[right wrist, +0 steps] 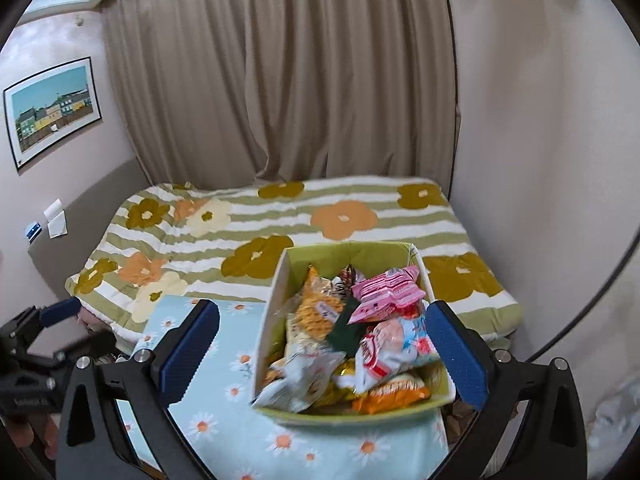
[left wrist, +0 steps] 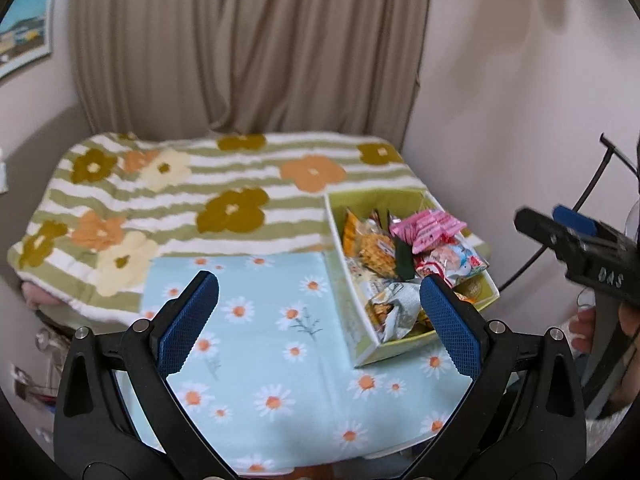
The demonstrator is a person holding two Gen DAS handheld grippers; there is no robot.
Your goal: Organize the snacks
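Observation:
A green box (left wrist: 362,350) (right wrist: 276,292) full of mixed snack packets stands on a light blue daisy cloth (left wrist: 272,344) (right wrist: 224,432). On top lie a pink packet (left wrist: 430,229) (right wrist: 388,292), an orange waffle-print packet (left wrist: 374,250) (right wrist: 316,312) and a white-and-red packet (right wrist: 394,344). My left gripper (left wrist: 320,304) is open and empty, above the cloth just left of the box. My right gripper (right wrist: 322,340) is open and empty, hovering over the box; it also shows at the right edge of the left wrist view (left wrist: 576,236).
The cloth lies at the foot of a bed with a green-striped flower blanket (left wrist: 224,184) (right wrist: 280,220). Beige curtains (left wrist: 248,48) hang behind. A wall stands close on the right (right wrist: 540,160). A framed picture (right wrist: 52,112) hangs on the left wall.

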